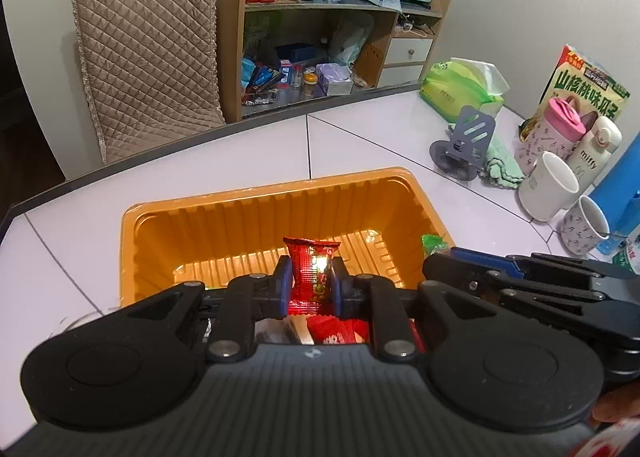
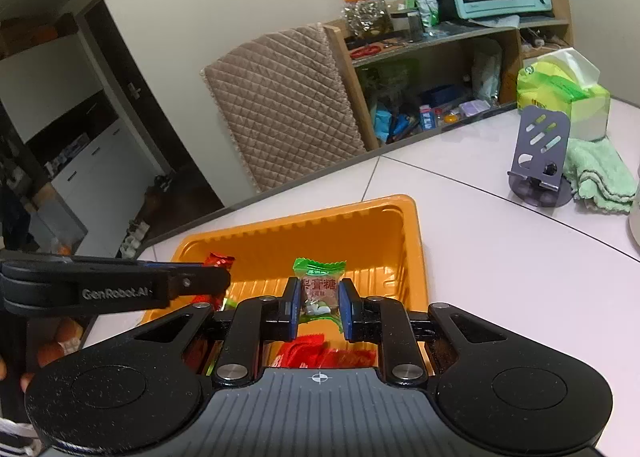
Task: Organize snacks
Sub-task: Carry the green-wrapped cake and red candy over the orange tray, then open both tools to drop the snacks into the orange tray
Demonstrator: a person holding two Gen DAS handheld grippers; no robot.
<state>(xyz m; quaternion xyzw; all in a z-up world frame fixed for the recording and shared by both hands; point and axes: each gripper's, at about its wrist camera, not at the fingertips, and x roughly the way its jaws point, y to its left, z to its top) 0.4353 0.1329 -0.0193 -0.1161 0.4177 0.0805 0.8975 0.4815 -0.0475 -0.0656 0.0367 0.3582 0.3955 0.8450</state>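
Left wrist view: the left tongs (image 1: 311,284) are clenched on a red snack packet (image 1: 312,273), pinched at mid-body, held upright over the orange tray (image 1: 256,213) on the surface (image 1: 360,137). It looks feather-light and crinkly, a soft wrapper with a firmer centre, so the middle is the sensible place to grip; the sealed ends would likely slip. Its print is too small to read. More red wrappers (image 1: 336,331) lie in the tray below. Over to the right, a white flask (image 1: 596,149) reads "miffy", and a green box (image 1: 588,85) carries large Chinese characters.

Right wrist view: the right tongs (image 2: 319,307) grasp a green-topped candy (image 2: 319,289), also above the tray (image 2: 416,241), squeezed across its lumpy middle. The label shows red Chinese characters. Equally light and slippery, I'd judge. The other tool's arm reads "GenRobot.AI" (image 2: 115,292).
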